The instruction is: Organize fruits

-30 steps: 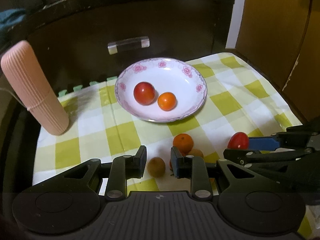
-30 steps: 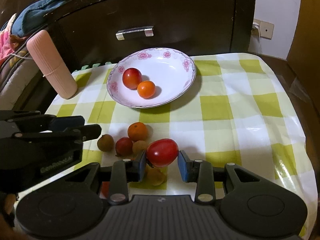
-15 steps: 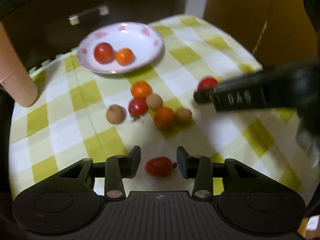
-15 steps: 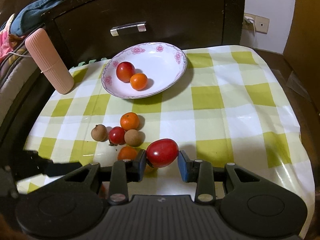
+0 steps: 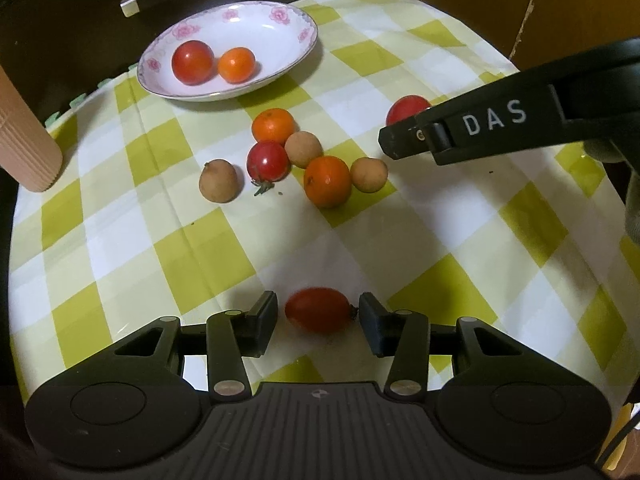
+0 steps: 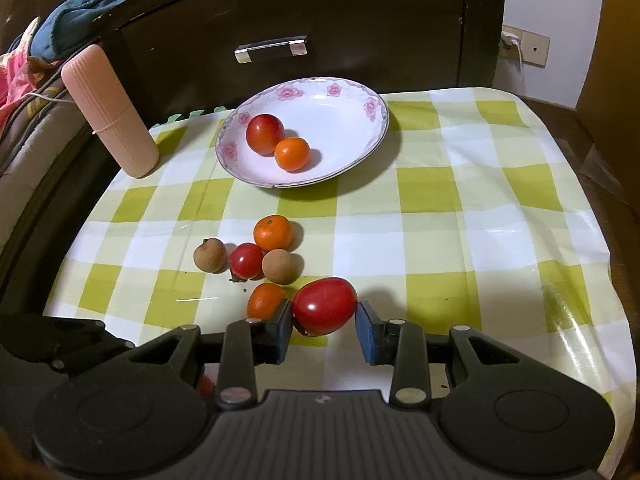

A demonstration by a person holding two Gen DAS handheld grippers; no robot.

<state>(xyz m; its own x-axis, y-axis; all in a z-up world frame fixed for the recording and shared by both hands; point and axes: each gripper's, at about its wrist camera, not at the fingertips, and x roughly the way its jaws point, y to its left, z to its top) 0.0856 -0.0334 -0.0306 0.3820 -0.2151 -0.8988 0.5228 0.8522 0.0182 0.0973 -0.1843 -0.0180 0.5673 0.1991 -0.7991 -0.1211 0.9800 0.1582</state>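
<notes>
Glossy checked cloth (image 5: 132,240); left fingers (image 5: 264,316) apart, right fingers (image 6: 366,332) clamping smooth oval tomato (image 6: 325,306).

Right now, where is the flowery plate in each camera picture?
Left wrist view: the flowery plate is at the top, left of middle, with a red fruit and an orange one in it.
Right wrist view: the plate sits above the middle, near the dark drawer.
Shared landmark: the pink ribbed case stands left of the plate in both views.
</notes>
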